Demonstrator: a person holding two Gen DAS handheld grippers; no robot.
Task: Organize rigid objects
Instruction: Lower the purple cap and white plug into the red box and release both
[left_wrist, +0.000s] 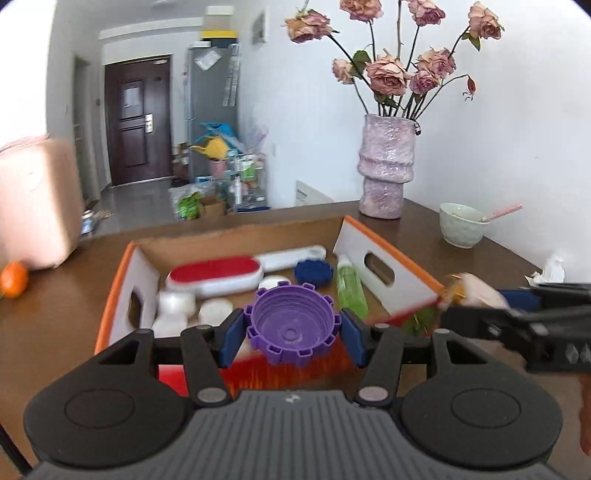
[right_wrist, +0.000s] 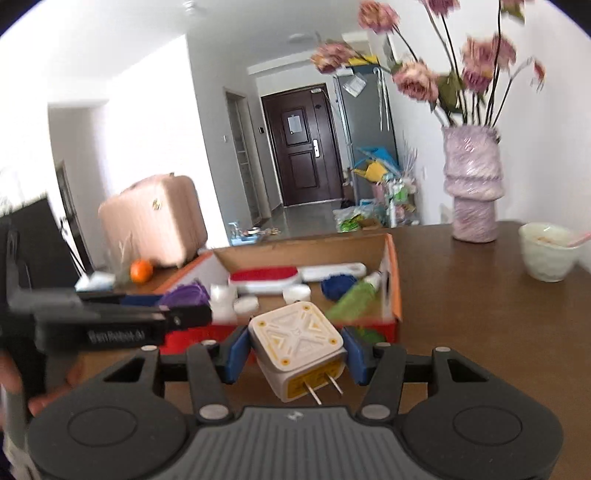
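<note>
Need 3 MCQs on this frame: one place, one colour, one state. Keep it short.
1. Where is the green bottle?
A. in the box
B. beside the vase
C. in the bowl

2. What colour is the cap in the left tongs?
A. red
B. purple
C. white

3. What state are the right tongs in?
A. open, empty
B. shut on an orange
C. shut on the plug

Key: 1 A, it lies against the box's right wall. 2 B, purple cap between the blue pads. 3 C, both pads press its sides.
</note>
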